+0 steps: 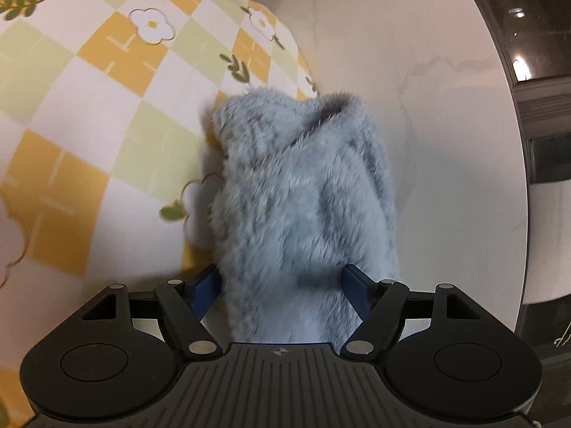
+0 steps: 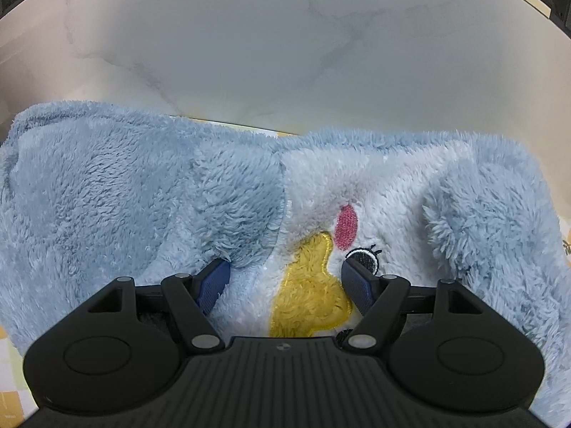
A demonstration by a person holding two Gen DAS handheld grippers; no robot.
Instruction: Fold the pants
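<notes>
Fluffy light-blue fleece pants point(image 1: 303, 192) hang bunched from the left claw point(image 1: 282, 285), clenched on the fabric above a yellow-and-green checkered floral cloth point(image 1: 107, 89) on the white marble surface point(image 1: 428, 71). The right claw point(image 2: 285, 281) presses, fingers spread, into the pants' yellow duck patch point(image 2: 310, 292).

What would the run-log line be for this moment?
task: fold pants | left gripper: shut on pants | right gripper: on pants, grip unclear | surface: checkered cloth
</notes>
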